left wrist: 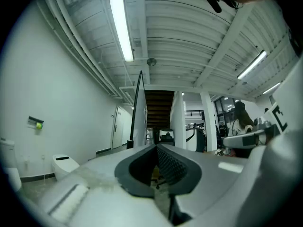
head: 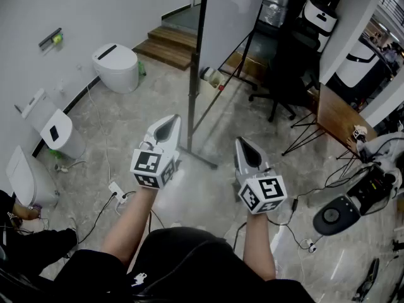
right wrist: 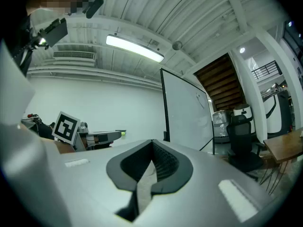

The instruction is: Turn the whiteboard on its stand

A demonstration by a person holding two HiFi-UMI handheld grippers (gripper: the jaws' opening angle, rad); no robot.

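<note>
We hold the left gripper (head: 169, 126) and the right gripper (head: 244, 145) out level, side by side above the grey floor (head: 208, 194). Both are clenched, jaws closed tip to tip, with nothing between them. The whiteboard (head: 228, 11) stands farther off, ahead and between the two grippers, apart from both. Its dark post (head: 198, 68) runs down to a foot on the floor. A white toilet (head: 116, 66) sits by the wall at far left, wooden steps (head: 165, 44) lie beyond it, and a black office chair (head: 285, 74) stands right of the board.
</note>
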